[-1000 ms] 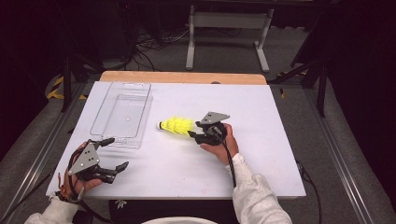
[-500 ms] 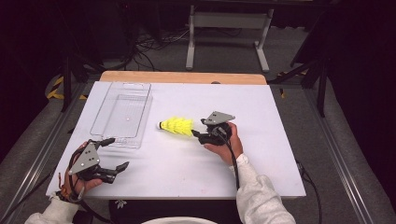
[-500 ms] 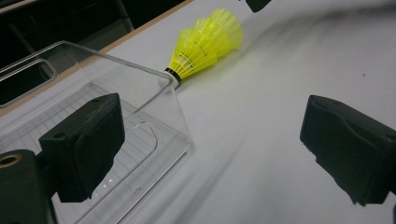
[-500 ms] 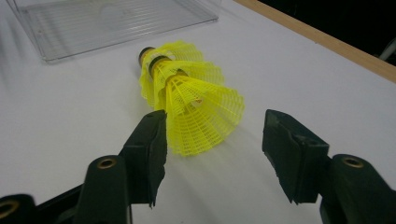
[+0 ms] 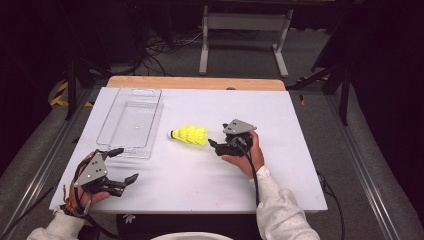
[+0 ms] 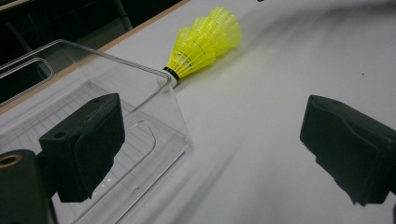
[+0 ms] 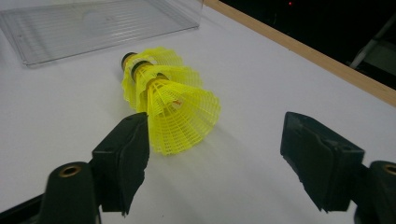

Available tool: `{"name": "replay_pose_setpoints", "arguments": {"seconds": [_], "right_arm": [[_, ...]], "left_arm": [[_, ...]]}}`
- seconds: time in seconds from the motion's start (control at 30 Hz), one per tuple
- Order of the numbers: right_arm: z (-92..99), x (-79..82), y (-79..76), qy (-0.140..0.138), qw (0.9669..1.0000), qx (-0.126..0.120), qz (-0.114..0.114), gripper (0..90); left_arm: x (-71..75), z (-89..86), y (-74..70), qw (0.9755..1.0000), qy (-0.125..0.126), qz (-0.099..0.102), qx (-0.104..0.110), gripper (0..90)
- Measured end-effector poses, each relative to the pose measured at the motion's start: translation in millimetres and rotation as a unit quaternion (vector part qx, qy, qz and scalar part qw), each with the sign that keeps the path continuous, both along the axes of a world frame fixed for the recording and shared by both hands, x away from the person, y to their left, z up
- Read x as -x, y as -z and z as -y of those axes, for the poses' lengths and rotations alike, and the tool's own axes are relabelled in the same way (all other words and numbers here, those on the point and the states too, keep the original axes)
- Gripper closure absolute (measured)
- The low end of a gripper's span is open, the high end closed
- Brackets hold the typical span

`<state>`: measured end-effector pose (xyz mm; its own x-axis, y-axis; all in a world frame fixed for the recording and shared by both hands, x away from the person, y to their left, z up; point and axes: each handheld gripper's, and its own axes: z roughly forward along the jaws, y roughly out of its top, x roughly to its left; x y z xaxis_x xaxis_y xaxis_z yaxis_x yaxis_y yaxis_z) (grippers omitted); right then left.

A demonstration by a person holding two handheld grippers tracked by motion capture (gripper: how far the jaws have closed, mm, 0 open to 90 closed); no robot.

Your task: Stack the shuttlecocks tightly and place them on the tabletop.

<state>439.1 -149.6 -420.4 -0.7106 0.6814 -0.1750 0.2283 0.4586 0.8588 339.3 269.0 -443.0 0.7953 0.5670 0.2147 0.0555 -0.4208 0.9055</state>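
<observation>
Right gripper [image 5: 214, 145] has just been opening and stands wide, nothing pinched; shuttlecocks [image 5: 189, 135] lie at its 9 o'clock. Nudge that light stack and you'll roll it away.

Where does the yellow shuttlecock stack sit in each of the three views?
High view: shuttlecocks lie mid-table, just left of the right gripper.
Left gripper view: shuttlecocks at top centre, beyond the tray's corner.
Right gripper view: shuttlecocks at centre, skirt end towards the open jaws, close by the left one.
Shared landmark: the clear tray, near the stack's cork end in all three views.
</observation>
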Motion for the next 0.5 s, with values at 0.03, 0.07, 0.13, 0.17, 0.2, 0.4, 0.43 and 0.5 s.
{"name": "replay_pose_setpoints", "arguments": {"seconds": [0.03, 0.07, 0.13, 0.17, 0.2, 0.4, 0.43, 0.5], "right_arm": [[0.1, 0.9, -0.1, 0.004, 1.0, 0.003, 0.003, 20.6], [0.2, 1.6, -0.1, 0.005, 1.0, 0.004, 0.004, 19.0], [1.2, 3.6, -0.2, 0.005, 0.9999, 0.01, 0.01, 16.4], [1.8, 4.6, -0.3, 0.01, 0.9997, 0.013, 0.016, 15.1], [2.3, 5.8, -0.4, 0.015, 0.9996, 0.013, 0.018, 12.8], [5.7, 9.2, 1.3, 0.015, 0.9996, 0.005, 0.024, 7.0], [5.8, 9.6, 2.2, 0.016, 0.9996, 0.006, 0.022, 6.2], [5.7, 10.8, 3.4, 0.015, 0.9996, 0.006, 0.024, 4.7]], "left_arm": [[0.0, 0.0, 0.0, 1.0, 0.0, 0.0, 0.0, 7.5], [0.0, 0.1, 0.1, 1.0, 0.0, -0.001, 0.0, 7.4], [-0.1, 0.2, 0.1, 1.0, 0.0, -0.001, -0.002, 7.4], [-0.4, 0.2, 0.1, 1.0, 0.001, 0.002, -0.003, 7.4], [-0.4, 0.2, 0.1, 1.0, 0.001, 0.002, -0.003, 7.4], [-0.7, 0.7, 0.5, 1.0, -0.001, 0.0, -0.003, 7.4], [-0.6, 0.6, 0.3, 1.0, 0.0, 0.002, -0.004, 7.4], [-0.4, 0.4, 0.2, 1.0, 0.0, 0.001, -0.005, 7.5]]}}
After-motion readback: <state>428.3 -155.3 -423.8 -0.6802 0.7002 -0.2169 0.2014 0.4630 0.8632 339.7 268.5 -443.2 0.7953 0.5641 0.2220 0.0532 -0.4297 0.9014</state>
